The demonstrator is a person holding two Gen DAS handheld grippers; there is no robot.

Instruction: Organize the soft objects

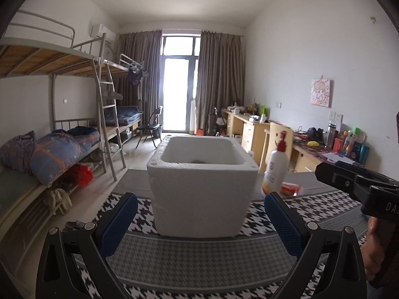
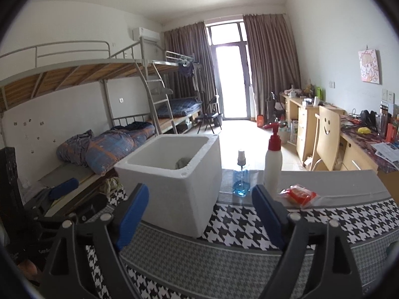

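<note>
A white foam box (image 1: 203, 194) stands open-topped on a worktop (image 1: 199, 261) covered in a houndstooth-patterned cloth, in a dormitory room lined with bunk beds (image 1: 62, 79). In the left wrist view, the left gripper (image 1: 200, 226) points at the box with its blue-padded fingers (image 1: 119, 226) spread wide to either side of it, touching nothing and holding nothing. At 3 o'clock in that view the right gripper (image 1: 359, 186) reaches in, a person's hand (image 1: 374, 246) below it.

The right wrist view shows the right gripper's own fingers (image 2: 132, 214) standing wide apart and empty, the box at 11 o'clock beyond them. Inside the box, against its far right wall, lies a grey-green soft object (image 2: 183, 162), only partly visible over the rim. At 12 o'clock, just beside the box, stands a clear spray bottle (image 2: 241, 178) of blue liquid; a white pump bottle (image 2: 273, 164) with a red top rises just to its right. At 2 o'clock a red and orange packet (image 2: 299, 194) in clear wrap lies flat on the cloth, near the pump bottle. A wooden chair (image 2: 326, 137) and a cluttered desk (image 2: 369, 147) line the right wall.
</note>
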